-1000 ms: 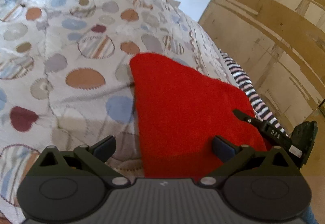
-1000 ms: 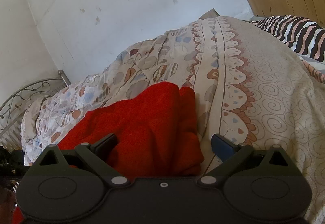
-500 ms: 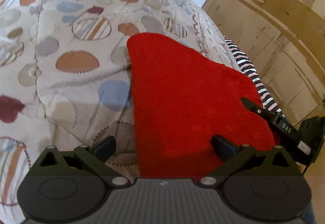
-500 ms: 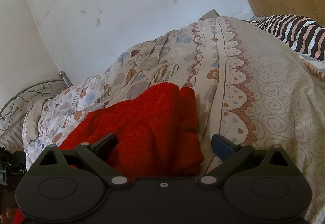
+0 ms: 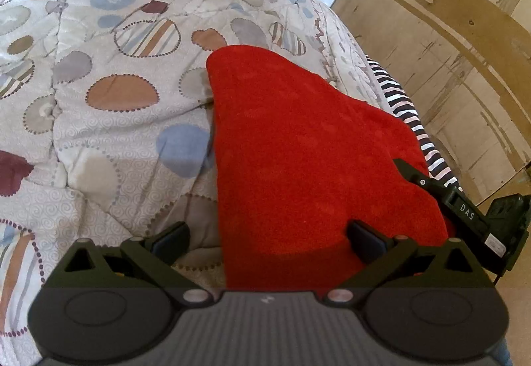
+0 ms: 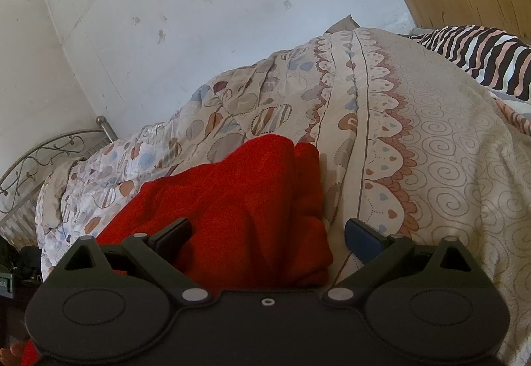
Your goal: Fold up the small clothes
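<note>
A red fleece garment (image 5: pixel 308 153) lies on the patterned bedspread (image 5: pixel 99 93). My left gripper (image 5: pixel 268 238) is open, its jaws wide apart over the garment's near left edge. The right gripper shows in the left wrist view (image 5: pixel 464 213) at the garment's right edge. In the right wrist view the same red garment (image 6: pixel 239 210) lies bunched with folds, and my right gripper (image 6: pixel 268 238) is open with its jaws straddling the garment's near right corner. Neither gripper holds cloth.
A striped black, white and pink cloth (image 6: pixel 481 57) lies at the bed's far right, also seen in the left wrist view (image 5: pixel 411 120). A wooden panel wall (image 5: pixel 448 34) stands beside the bed. A metal bed frame (image 6: pixel 43 156) and white wall (image 6: pixel 199 17) lie behind.
The left gripper has shifted slightly over the bed, so the garment sits a little higher in its view. The right gripper has barely moved. Both stay open.
</note>
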Demonstrator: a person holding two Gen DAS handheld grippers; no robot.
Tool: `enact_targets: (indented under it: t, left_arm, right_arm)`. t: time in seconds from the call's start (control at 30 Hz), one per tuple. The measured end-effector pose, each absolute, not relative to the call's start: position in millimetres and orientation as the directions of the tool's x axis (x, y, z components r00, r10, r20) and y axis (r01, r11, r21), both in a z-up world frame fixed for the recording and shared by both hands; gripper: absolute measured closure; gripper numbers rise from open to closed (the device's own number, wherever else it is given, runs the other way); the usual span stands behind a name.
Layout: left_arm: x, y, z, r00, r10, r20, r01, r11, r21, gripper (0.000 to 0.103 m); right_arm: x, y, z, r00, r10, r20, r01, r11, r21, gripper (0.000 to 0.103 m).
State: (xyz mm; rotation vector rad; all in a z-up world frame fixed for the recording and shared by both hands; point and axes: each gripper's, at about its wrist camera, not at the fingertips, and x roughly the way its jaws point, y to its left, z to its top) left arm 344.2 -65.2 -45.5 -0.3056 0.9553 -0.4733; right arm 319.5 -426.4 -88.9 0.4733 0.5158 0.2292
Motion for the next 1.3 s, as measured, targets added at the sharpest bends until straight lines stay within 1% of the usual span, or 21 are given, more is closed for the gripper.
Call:
enact_targets:
  t: [0.1, 0.17, 0.27, 0.33, 0.4, 0.47, 0.6, 0.7, 0.8, 0.87, 1.0, 1.1, 1.2, 1.23, 1.3]
  left_arm:
    - [342.4, -67.6, -43.1, 0.496, -0.498, -0.712, 0.245, 0.866, -0.435, 0.0]
    - [340.9, -68.9, -41.0, 0.504, -0.486, -0.714, 0.249, 0.874, -0.418, 0.0]
    - [339.3, -71.2, -36.9, 0.513, -0.467, -0.72, 0.264, 0.884, -0.385, 0.0]
    - [338.6, -73.1, -34.4, 0.515, -0.46, -0.723, 0.276, 0.888, -0.369, 0.001]
    - [338.2, -74.7, -33.2, 0.515, -0.47, -0.717, 0.292, 0.882, -0.369, 0.003]
    - [337.3, -76.6, -32.8, 0.513, -0.476, -0.714, 0.299, 0.879, -0.372, 0.003]
    - [338.1, -77.6, -34.4, 0.508, -0.483, -0.713, 0.305, 0.875, -0.375, 0.003]
    - [340.3, -77.2, -36.4, 0.497, -0.495, -0.713, 0.307, 0.868, -0.389, 0.004]
    - [342.4, -76.3, -37.7, 0.475, -0.526, -0.706, 0.316, 0.85, -0.421, 0.014]
    - [342.4, -75.2, -38.1, 0.472, -0.531, -0.704, 0.308, 0.847, -0.432, 0.014]
    - [337.0, -78.4, -40.5, 0.495, -0.519, -0.697, 0.303, 0.855, -0.421, 0.014]
    - [335.4, -78.6, -37.4, 0.499, -0.516, -0.696, 0.302, 0.856, -0.419, 0.02]
    - [332.6, -80.4, -32.3, 0.511, -0.504, -0.696, 0.311, 0.863, -0.398, 0.027]
    - [330.6, -81.1, -30.9, 0.518, -0.499, -0.695, 0.313, 0.866, -0.389, 0.029]
    - [326.5, -83.3, -28.8, 0.534, -0.481, -0.696, 0.313, 0.876, -0.366, 0.033]
  right_arm:
    - [319.0, -428.6, -88.1, 0.85, 0.331, -0.409, -0.097, 0.862, 0.497, 0.014]
    - [320.3, -430.4, -86.0, 0.842, 0.35, -0.41, -0.107, 0.854, 0.51, 0.025]
    - [319.5, -426.4, -78.9, 0.831, 0.351, -0.432, -0.114, 0.867, 0.486, 0.031]
    - [319.8, -424.1, -76.0, 0.822, 0.353, -0.446, -0.117, 0.872, 0.475, 0.034]
    - [321.8, -425.4, -76.7, 0.814, 0.359, -0.456, -0.108, 0.866, 0.488, 0.033]
    - [325.6, -428.1, -79.9, 0.8, 0.373, -0.469, -0.094, 0.851, 0.516, 0.028]
    - [325.2, -426.3, -80.4, 0.8, 0.368, -0.474, -0.091, 0.855, 0.51, 0.028]
    - [324.0, -425.1, -79.8, 0.802, 0.36, -0.476, -0.089, 0.86, 0.502, 0.031]
    - [321.4, -423.4, -78.5, 0.808, 0.353, -0.472, -0.087, 0.864, 0.496, 0.036]
    - [320.0, -421.6, -78.0, 0.81, 0.347, -0.473, -0.084, 0.867, 0.492, 0.04]
    - [316.0, -417.6, -79.8, 0.822, 0.327, -0.466, -0.07, 0.871, 0.487, 0.042]
    - [313.8, -416.3, -77.3, 0.828, 0.315, -0.464, -0.064, 0.874, 0.481, 0.047]
    - [310.1, -412.4, -72.6, 0.836, 0.3, -0.46, -0.066, 0.886, 0.458, 0.055]
    - [308.3, -411.0, -71.4, 0.837, 0.305, -0.454, -0.074, 0.886, 0.458, 0.063]
    - [302.4, -407.1, -66.8, 0.842, 0.323, -0.431, -0.097, 0.878, 0.469, 0.065]
